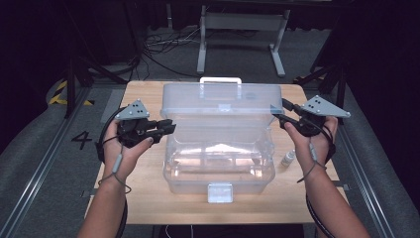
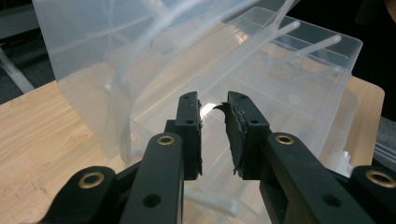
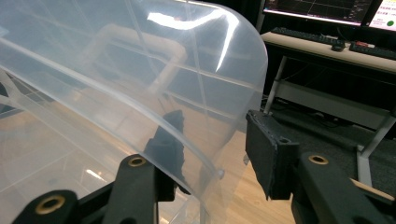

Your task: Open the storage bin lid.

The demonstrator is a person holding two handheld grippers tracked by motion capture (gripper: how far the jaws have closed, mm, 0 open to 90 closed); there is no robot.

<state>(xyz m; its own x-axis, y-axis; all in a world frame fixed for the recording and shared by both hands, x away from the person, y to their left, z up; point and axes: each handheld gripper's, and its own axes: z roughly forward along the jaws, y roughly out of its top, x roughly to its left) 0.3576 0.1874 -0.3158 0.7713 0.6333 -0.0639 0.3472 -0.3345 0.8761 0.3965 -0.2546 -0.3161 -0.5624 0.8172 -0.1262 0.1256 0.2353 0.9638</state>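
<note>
At frame centre, the clear storage box [image 1: 218, 163] stands with its lid [image 1: 223, 101] raised. The left gripper [image 1: 166, 128] stands narrowly open, empty; the right gripper [image 1: 278, 115] straddles the lid's edge, pads apart.

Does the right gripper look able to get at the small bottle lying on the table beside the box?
Probably yes. The bottle lies in the open just below the right gripper, clear of the box. First the gripper would have to come off the lid's edge, which stands between its fingers.
</note>
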